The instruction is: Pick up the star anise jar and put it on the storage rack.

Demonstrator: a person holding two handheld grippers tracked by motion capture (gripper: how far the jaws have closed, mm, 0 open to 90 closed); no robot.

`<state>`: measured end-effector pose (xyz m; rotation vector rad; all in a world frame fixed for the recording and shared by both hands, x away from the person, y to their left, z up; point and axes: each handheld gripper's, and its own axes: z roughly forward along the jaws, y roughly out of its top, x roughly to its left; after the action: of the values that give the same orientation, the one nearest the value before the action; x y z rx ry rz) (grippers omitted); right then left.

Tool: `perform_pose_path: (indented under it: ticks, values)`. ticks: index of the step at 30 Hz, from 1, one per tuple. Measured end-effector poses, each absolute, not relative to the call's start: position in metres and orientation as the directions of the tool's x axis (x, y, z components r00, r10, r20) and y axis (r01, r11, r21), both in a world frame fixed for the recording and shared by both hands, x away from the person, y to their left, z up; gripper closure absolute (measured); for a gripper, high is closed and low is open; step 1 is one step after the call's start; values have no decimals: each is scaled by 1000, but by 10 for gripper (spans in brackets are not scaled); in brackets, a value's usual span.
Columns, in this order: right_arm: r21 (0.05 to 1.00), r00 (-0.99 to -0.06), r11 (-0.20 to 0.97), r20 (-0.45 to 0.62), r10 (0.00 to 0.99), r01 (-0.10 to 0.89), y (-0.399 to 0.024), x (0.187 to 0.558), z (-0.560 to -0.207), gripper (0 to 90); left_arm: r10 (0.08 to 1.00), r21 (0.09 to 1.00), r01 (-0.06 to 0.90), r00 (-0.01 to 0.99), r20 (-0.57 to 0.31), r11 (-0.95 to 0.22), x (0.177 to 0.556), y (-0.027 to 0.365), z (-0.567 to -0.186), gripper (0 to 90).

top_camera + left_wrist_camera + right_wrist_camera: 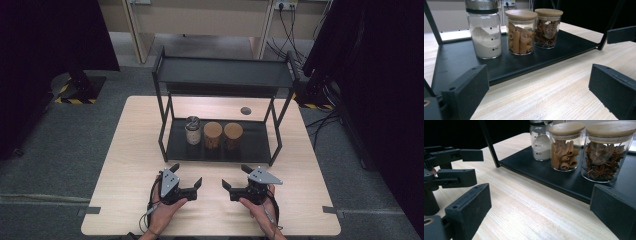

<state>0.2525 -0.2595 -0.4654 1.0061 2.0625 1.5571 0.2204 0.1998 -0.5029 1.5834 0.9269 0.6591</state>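
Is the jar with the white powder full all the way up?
No, about half full. In the left gripper view the jar with white powder has powder heaped only in its lower part, with clear glass above it up to the metal lid.

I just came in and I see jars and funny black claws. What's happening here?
A person holds a hand-held gripper in each hand, the left one and the right one, both open and resting on the wooden table. Neither holds anything yet. In front of them, on the bottom tray of a black shelf, three jars stand in a row: white powder, cinnamon sticks and star anise.
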Motion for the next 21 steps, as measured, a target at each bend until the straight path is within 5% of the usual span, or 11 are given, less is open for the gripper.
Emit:
perform_pose_path:
  ticks: [21]
  values:
    - [940, -669, 121, 133, 731, 320, -267, 244, -466, 40, 843, 975, 214, 533, -66, -58, 220, 200, -503, 24]
